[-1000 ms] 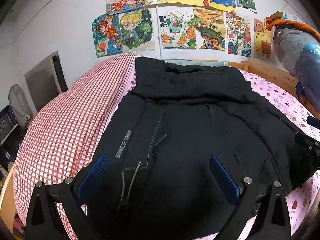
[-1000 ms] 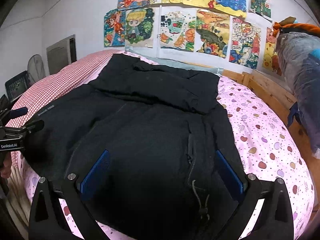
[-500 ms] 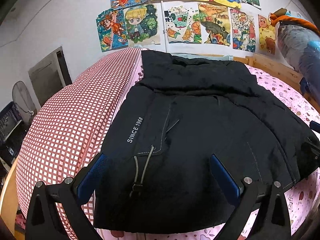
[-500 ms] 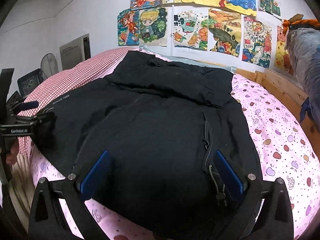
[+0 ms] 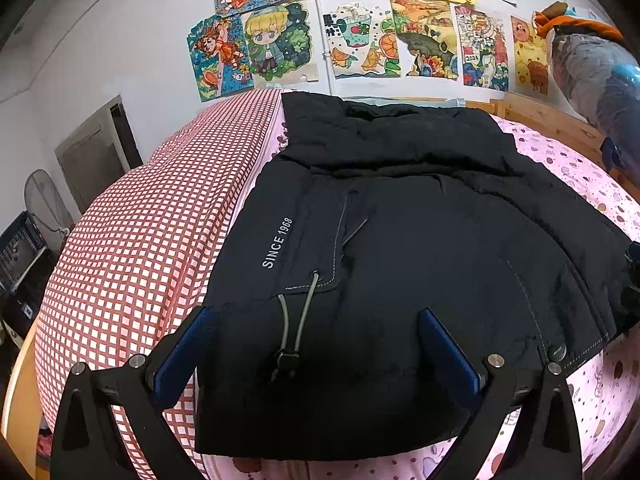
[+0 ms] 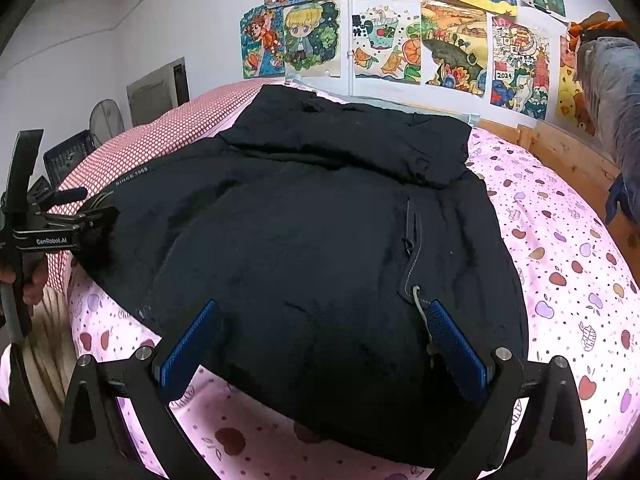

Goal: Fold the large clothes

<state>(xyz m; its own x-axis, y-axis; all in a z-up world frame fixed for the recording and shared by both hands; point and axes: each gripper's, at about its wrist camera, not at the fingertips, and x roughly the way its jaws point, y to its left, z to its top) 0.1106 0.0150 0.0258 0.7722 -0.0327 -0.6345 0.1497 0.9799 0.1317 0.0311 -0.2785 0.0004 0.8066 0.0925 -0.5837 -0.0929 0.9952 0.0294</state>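
A large black padded jacket (image 5: 400, 240) lies spread on the bed, hood end toward the wall, white "SINCE 1968" print on its left side. It also shows in the right wrist view (image 6: 320, 220). My left gripper (image 5: 316, 352) is open, its blue pads (image 5: 184, 352) either side of the jacket's near left hem and drawcord (image 5: 292, 320). My right gripper (image 6: 320, 344) is open over the near right hem, a cord toggle by its right pad (image 6: 456, 344). The left gripper also appears at the left edge of the right wrist view (image 6: 80, 216).
The bed has a pink spotted sheet (image 6: 560, 260) and a red checked cover (image 5: 140, 232) on the left. A wooden bed frame (image 5: 540, 116) and bagged bedding (image 5: 600, 72) stand at right. Drawings hang on the wall (image 5: 360, 32). A fan (image 5: 44, 204) and crate are at left.
Both grippers have pulled back toward the near edge of the bed and lifted, so the jacket's hem and the bed edge have come into view. Both stay open.
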